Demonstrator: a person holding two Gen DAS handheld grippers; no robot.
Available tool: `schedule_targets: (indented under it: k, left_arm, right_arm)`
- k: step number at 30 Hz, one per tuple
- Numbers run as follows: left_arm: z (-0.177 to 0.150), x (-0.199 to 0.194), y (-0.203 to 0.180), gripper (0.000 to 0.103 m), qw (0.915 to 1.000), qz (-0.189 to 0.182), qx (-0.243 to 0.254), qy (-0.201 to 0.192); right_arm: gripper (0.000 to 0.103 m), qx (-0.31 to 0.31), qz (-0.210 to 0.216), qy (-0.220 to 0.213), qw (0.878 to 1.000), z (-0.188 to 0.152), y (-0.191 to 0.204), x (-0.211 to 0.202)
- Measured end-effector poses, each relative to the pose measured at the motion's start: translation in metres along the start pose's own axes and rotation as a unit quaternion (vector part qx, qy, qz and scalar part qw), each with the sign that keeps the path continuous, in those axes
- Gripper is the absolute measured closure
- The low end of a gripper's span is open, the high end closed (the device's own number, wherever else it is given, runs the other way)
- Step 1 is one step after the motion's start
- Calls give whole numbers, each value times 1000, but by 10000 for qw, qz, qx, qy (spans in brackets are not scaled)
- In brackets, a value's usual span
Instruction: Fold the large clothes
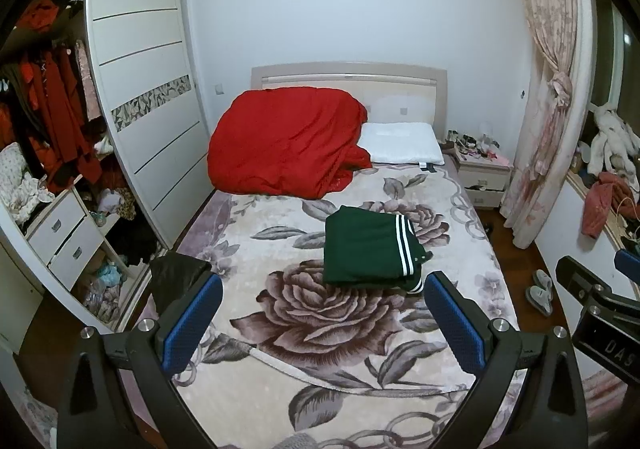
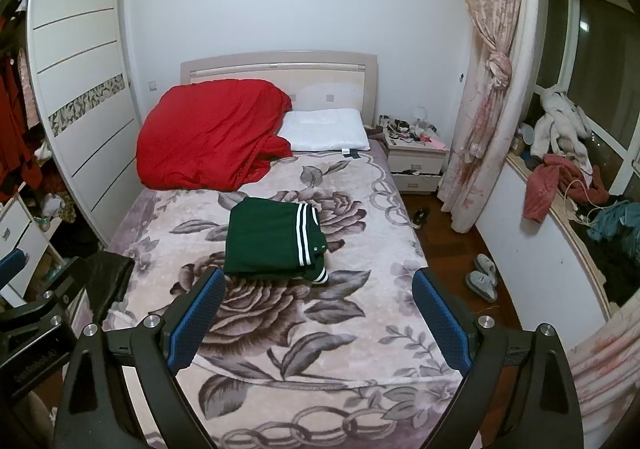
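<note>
Your big wardrobe [image 1: 132,61] stands open beside the bed [image 1: 280,329], with red clothes [image 1: 60,109] hanging inside, and the little nightstand [image 2: 416,165] has a drawer pulled out a bit. On the bed's flowery blanket, the green jacket [image 2: 272,241] lies folded in a neat square, near the red quilt [image 2: 208,141]. Your left tool [image 1: 324,325] and right tool [image 2: 316,321] are both wide open, holding nothing, above the bed's foot.

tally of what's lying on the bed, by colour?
Green: 1, folded garment with white stripes
Red: 1, bunched quilt
White: 1, pillow
Black: 1, dark cloth at the bed's left edge
Total: 4
</note>
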State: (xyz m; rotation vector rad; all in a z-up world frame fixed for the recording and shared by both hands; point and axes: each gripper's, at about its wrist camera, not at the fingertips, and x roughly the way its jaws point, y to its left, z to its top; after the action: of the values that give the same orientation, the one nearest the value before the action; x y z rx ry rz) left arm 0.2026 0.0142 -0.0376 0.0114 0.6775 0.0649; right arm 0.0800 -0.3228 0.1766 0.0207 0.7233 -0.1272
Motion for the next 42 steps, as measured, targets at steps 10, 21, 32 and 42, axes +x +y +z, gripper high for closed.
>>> schedule_targets:
  k: [10, 21, 32, 42]
  left_arm:
    - [2, -6, -1, 0, 9999, 6, 9, -131]
    - [3, -8, 1, 0, 9998, 31, -1, -178]
    - [4, -11, 3, 0, 9998, 29, -28, -200]
    - [2, -12, 3, 0, 9998, 34, -31, -198]
  right_arm:
    - [7, 6, -27, -68, 10000, -6, 5, -6]
    - [7, 54, -55, -136, 9999, -18, 6, -18]
    - [6, 69, -86, -180, 9998, -18, 7, -24]
    - [6, 92, -87, -192, 9997, -22, 7, -29]
